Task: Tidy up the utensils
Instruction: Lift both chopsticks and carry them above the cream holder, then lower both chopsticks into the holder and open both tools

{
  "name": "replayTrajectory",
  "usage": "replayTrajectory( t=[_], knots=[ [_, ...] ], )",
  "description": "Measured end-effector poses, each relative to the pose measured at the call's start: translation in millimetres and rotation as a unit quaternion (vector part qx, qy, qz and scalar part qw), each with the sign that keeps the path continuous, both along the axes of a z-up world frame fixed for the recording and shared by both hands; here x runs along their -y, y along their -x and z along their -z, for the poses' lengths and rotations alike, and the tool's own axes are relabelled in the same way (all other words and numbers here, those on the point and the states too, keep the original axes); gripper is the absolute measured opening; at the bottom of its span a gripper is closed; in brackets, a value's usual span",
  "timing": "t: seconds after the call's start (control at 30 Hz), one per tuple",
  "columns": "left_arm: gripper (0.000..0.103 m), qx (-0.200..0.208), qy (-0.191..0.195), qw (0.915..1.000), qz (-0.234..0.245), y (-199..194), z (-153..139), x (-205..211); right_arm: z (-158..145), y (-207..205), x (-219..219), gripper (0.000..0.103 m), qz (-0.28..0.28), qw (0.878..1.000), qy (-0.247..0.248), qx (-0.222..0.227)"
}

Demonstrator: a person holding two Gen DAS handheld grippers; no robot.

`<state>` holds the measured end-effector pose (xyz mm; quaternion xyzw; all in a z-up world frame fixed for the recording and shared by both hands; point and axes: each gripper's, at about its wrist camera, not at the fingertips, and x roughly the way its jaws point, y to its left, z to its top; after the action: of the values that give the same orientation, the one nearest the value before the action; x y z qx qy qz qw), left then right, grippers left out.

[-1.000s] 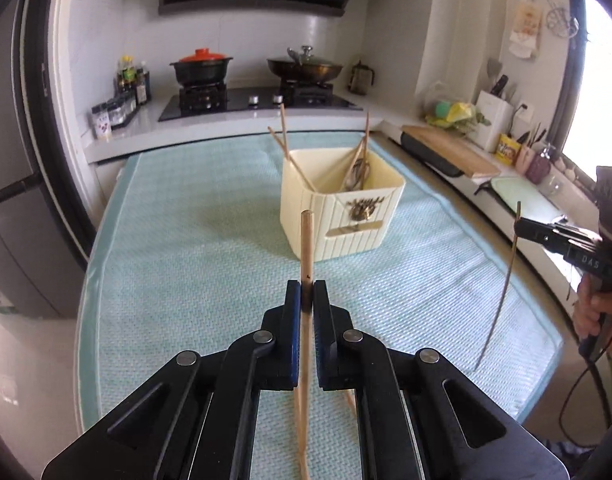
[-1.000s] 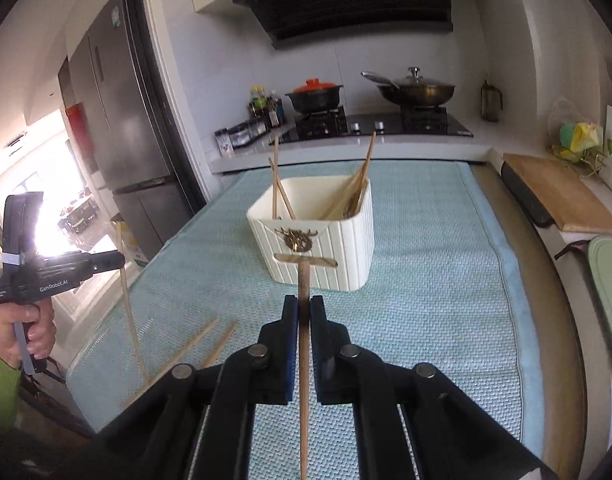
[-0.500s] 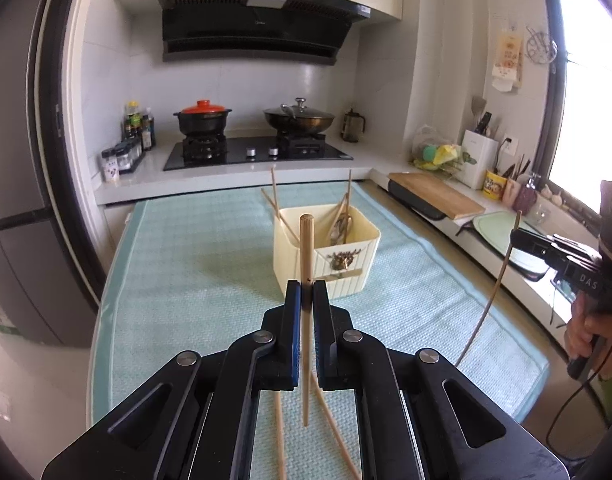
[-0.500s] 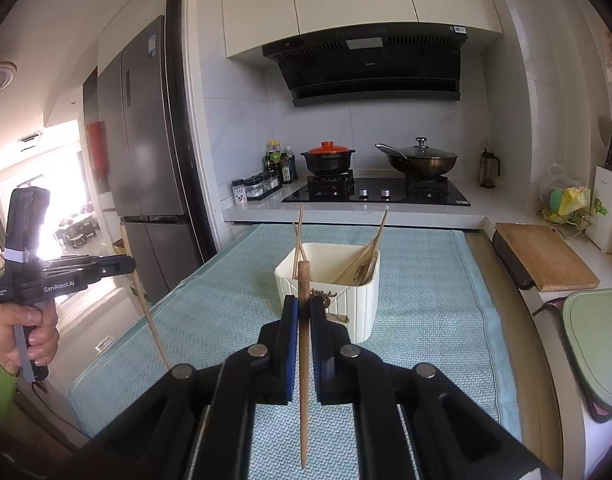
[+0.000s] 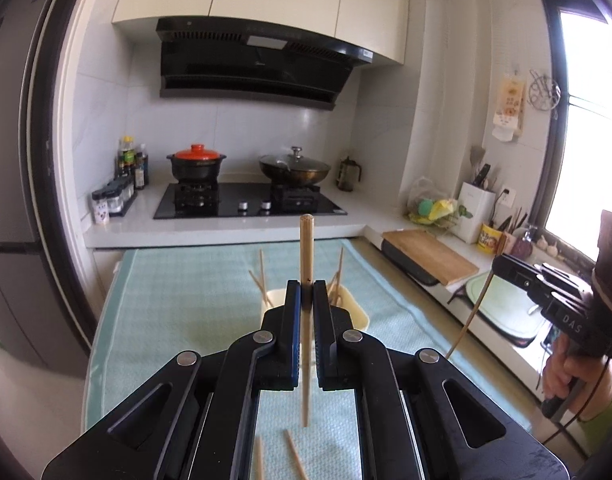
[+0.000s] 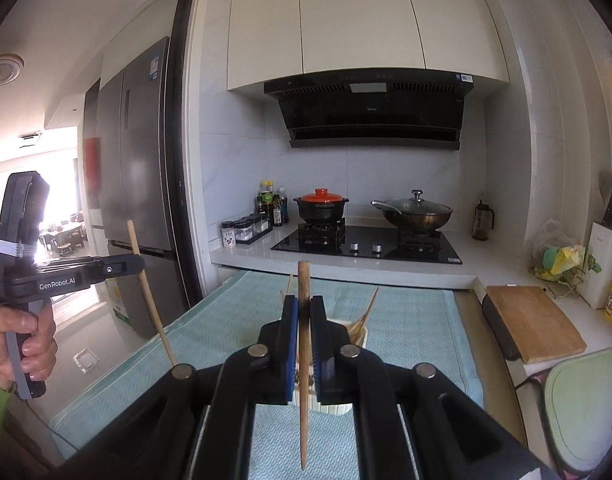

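The left gripper [image 5: 306, 292] has its jaws clamped on an upright chopstick [image 5: 306, 248]; the right gripper [image 6: 303, 312] likewise grips another chopstick [image 6: 304, 288]. Beyond both jaws, the cream utensil holder [image 5: 358, 314] stands on the worktop [image 5: 186, 280].

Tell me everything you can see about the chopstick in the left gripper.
The chopstick is a plain, light wooden stick, blunt-ended on top and tapering downward. It stands nearly upright, clamped between the left gripper fingers, its narrow tip hanging free above the teal mat. Nothing else touches it.
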<state>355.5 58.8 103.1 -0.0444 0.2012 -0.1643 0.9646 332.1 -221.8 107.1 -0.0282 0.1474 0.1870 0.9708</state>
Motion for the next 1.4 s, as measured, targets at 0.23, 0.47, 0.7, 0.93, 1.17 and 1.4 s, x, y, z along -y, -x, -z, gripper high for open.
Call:
replayTrajectory(
  t=[0.23,0.47,0.7,0.93,1.17,1.4],
  knots=[
    [0.004,0.000,0.018,0.9997,-0.015,-64.3,-19.8,15.2,-27.9,-59.0,-10.7,0.006,0.014,0.999,-0.018,0.036],
    [0.004,-0.003,0.018,0.9991,-0.038,-124.2,-8.6,36.1,-11.5,-119.5,-27.8,0.006,0.021,0.999,-0.015,0.047],
    [0.004,-0.041,0.007,0.9982,-0.044,-179.2,42.8,55.7,51.9,-181.0,-37.1,0.006,0.018,0.999,-0.002,-0.027],
    [0.005,-0.113,-0.012,0.9933,-0.019,-214.4,94.5,74.0,102.9,-228.9,-36.8,0.006,0.011,0.990,-0.001,-0.138],
    [0.054,-0.134,-0.012,0.9908,-0.014,-205.3,94.4,71.4,97.1,-237.5,-35.7,0.045,0.053,0.987,0.021,-0.152],
    [0.078,-0.128,-0.068,0.9893,-0.016,-137.9,63.8,36.2,78.5,-170.7,-28.0,0.049,0.044,0.988,0.063,-0.131]
  ],
)
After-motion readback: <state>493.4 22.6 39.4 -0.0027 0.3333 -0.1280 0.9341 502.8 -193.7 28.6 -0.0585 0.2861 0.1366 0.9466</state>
